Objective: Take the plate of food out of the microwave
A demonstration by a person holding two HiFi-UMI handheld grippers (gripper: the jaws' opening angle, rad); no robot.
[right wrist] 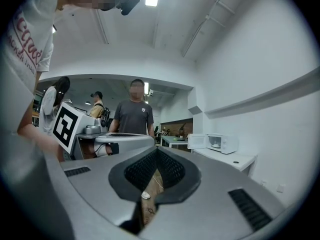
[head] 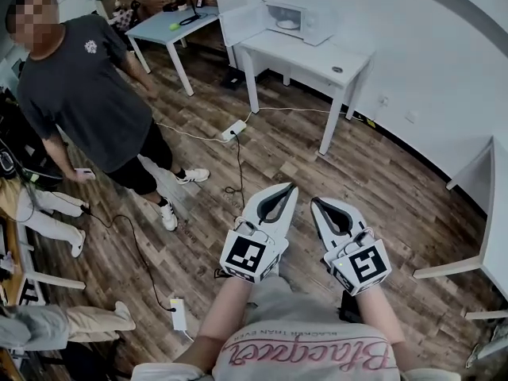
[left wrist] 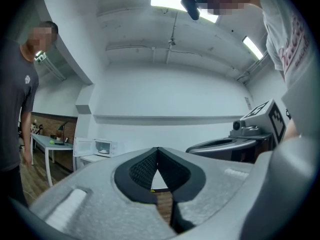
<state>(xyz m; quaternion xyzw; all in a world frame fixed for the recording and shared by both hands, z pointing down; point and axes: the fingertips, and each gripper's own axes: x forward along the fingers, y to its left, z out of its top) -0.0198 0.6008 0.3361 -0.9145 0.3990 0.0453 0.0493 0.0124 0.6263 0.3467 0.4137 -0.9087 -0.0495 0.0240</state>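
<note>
A white microwave (head: 300, 18) stands on a white table (head: 317, 62) at the far side of the room, its door (head: 239, 24) swung open to the left. Inside it a pale plate (head: 287, 24) shows; what lies on it is too small to tell. Both gripper views catch the same microwave (left wrist: 103, 147) (right wrist: 223, 143) far ahead. My left gripper (head: 289, 188) (left wrist: 158, 149) and right gripper (head: 315, 202) (right wrist: 157, 150) are side by side over the wooden floor, pointing toward the table. Both are shut with nothing between the jaws.
A person in a dark T-shirt (head: 87, 86) stands at the left. A power strip (head: 232, 129) and its cable lie on the floor between me and the table, and another strip (head: 178, 314) lies near my feet. A blue table (head: 171, 24) stands at the back, white furniture (head: 486, 236) at the right.
</note>
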